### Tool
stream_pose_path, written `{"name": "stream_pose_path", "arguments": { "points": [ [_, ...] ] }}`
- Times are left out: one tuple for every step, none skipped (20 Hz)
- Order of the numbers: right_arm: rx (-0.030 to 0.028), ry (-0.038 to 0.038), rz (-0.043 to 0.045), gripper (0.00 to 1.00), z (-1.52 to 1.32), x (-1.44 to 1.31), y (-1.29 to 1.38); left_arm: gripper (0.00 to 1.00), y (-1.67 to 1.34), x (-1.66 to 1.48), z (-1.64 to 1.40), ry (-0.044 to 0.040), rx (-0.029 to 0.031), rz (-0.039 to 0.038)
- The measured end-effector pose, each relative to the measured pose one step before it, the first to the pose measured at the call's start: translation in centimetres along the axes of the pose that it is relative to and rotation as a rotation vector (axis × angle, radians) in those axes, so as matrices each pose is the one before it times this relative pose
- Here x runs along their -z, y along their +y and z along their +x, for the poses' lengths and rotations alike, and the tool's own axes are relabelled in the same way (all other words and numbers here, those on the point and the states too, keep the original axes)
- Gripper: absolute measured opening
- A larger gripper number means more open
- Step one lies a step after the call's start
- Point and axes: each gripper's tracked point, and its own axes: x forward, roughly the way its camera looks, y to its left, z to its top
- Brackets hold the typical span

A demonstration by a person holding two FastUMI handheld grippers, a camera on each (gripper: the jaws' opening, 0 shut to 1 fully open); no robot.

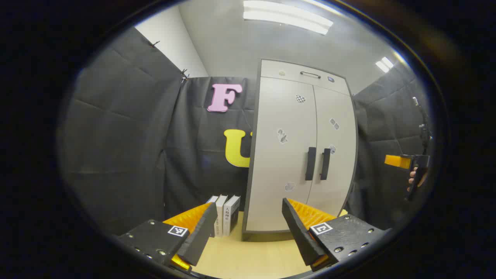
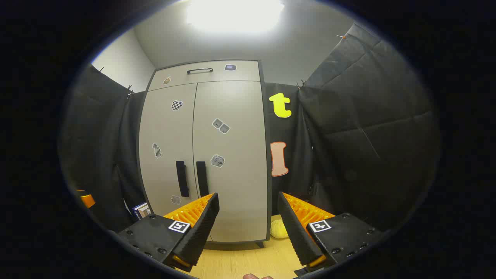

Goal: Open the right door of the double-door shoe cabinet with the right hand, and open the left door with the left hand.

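Note:
The grey double-door shoe cabinet [image 1: 283, 155] [image 2: 228, 155] stands upright with both doors closed. Two black vertical handles meet at the centre seam: the left door's handle [image 1: 310, 163] [image 2: 182, 178] and the right door's handle [image 1: 325, 164] [image 2: 202, 178]. My left gripper [image 1: 250, 223] is open, well short of the cabinet and low before its left door. My right gripper [image 2: 248, 217] is open too, low before the right door, holding nothing. In the left gripper view the right gripper [image 1: 407, 162] appears at the far right, held by a hand.
A few upright books [image 1: 224, 215] stand on the wooden floor [image 1: 248, 259] left of the cabinet. A yellow soft object [image 2: 279, 229] lies at the cabinet's right foot. A drawer with a handle [image 2: 199, 71] tops the cabinet. Black cloth walls close in on both sides.

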Motion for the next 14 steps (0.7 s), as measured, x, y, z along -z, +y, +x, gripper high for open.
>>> {"name": "stream_pose_path", "arguments": {
  "points": [
    [-0.00013,-0.00410,-0.00346,0.95,-0.006,-0.293,-0.144,1.00,0.010,-0.199,0.091,0.00428,-0.00247,0.00306],
    [0.00101,-0.00357,-0.00354,0.95,0.145,-0.382,-0.169,1.00,-0.077,-0.316,0.221,0.00251,-0.00287,0.00458],
    [0.00258,-0.00305,-0.00308,0.95,0.038,-0.464,-0.231,0.98,-0.103,-0.535,0.190,0.00073,-0.00005,0.00627],
    [0.00520,-0.00301,-0.00202,0.95,0.062,-0.318,-0.264,0.98,-0.144,-0.366,0.165,0.00612,0.00103,0.00841],
    [0.00680,-0.00367,0.00019,0.95,0.028,-0.433,-0.315,1.00,-0.239,-0.530,0.060,0.00522,0.00232,0.01094],
    [0.00511,-0.00037,0.00367,0.95,0.030,-0.244,-0.256,1.00,-0.338,-0.650,0.224,0.00452,0.00306,0.01043],
    [0.00048,0.00261,0.00582,0.95,-0.010,-0.224,-0.157,1.00,-0.362,-0.404,0.179,0.00809,0.00331,0.00740],
    [-0.00246,0.00331,0.00559,0.95,-0.001,-0.038,-0.012,1.00,-0.311,-0.234,0.228,0.01102,0.00271,0.00431],
    [-0.00419,0.00269,0.00391,0.95,-0.008,-0.108,0.010,0.98,-0.297,-0.155,0.255,0.00848,0.00423,0.00342],
    [-0.00312,0.00210,0.00145,0.95,-0.002,0.043,-0.077,1.00,-0.219,-0.238,0.178,-0.00414,0.00287,0.00150],
    [-0.00032,0.00109,-0.00179,0.95,0.084,0.070,-0.091,1.00,-0.166,-0.040,0.040,-0.00667,0.00519,-0.00120],
    [0.00107,0.00610,-0.00288,0.95,-0.074,0.265,-0.166,0.98,-0.123,0.126,0.231,-0.00093,0.00303,-0.00364],
    [-0.00218,0.01092,-0.00042,0.95,0.029,0.261,-0.044,0.98,-0.014,0.276,0.185,0.00271,-0.00003,-0.00520],
    [-0.00551,0.01084,0.00144,0.95,0.041,0.284,0.097,1.00,0.030,0.010,0.172,0.00081,-0.00112,-0.00565]
  ]
}}
